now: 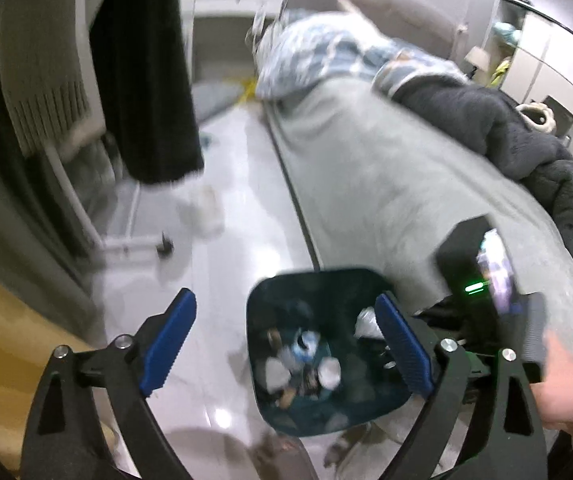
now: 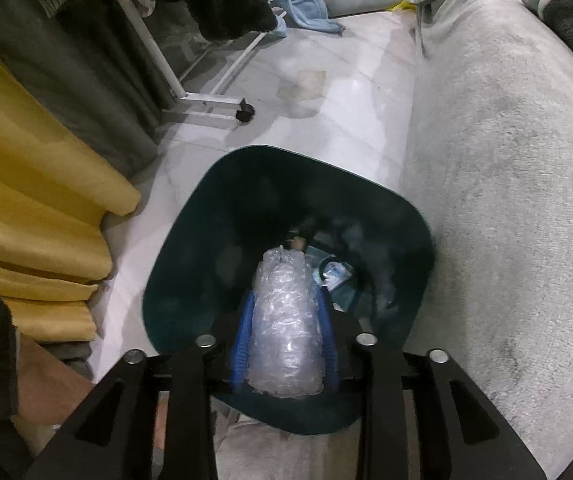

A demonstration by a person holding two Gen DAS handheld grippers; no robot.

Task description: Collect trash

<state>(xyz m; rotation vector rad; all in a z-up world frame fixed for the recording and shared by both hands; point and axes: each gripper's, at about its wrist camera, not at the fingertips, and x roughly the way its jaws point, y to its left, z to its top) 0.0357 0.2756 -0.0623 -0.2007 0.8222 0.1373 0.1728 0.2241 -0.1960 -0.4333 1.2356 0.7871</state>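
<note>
Two blue-padded fingers of the right gripper (image 2: 285,334) clamp a clear crumpled bubble-wrap wad (image 2: 285,328) above the open dark teal plastic bin (image 2: 190,280), which stands on pale tile floor (image 2: 326,120) beside a grey blanket-covered bed (image 2: 506,200). Left gripper (image 1: 284,344) hangs empty, fingers wide, over the same bin of scraps.

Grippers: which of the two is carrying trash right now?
The right gripper: its jaws are shut on a wad of bubble wrap held over the dark bin. The left gripper is open, with nothing between its jaws.
</note>
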